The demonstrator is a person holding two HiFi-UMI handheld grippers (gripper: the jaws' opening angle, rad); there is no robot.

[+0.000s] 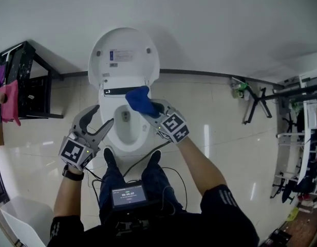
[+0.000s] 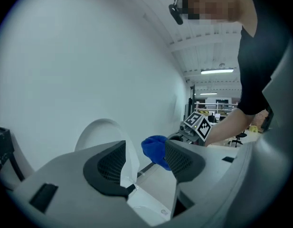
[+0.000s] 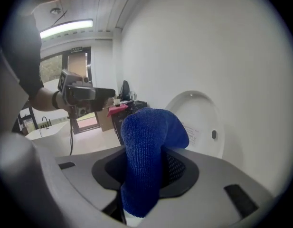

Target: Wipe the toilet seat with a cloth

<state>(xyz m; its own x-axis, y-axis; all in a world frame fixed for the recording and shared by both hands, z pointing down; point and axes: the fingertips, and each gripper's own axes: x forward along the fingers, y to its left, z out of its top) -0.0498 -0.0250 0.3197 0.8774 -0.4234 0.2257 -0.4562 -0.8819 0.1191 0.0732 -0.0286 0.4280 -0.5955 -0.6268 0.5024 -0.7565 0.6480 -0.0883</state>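
A white toilet stands against the wall with its lid raised. My right gripper is shut on a blue cloth over the rear right of the bowl rim. In the right gripper view the blue cloth hangs folded between the jaws, with the raised lid behind it. My left gripper is open and holds nothing, beside the bowl's left side. In the left gripper view the blue cloth and lid show between the jaws.
A black rack with a pink cloth stands at the left wall. A white bin sits at the lower left. A folded stand and cluttered shelving are at the right. A cable trails on the tiled floor.
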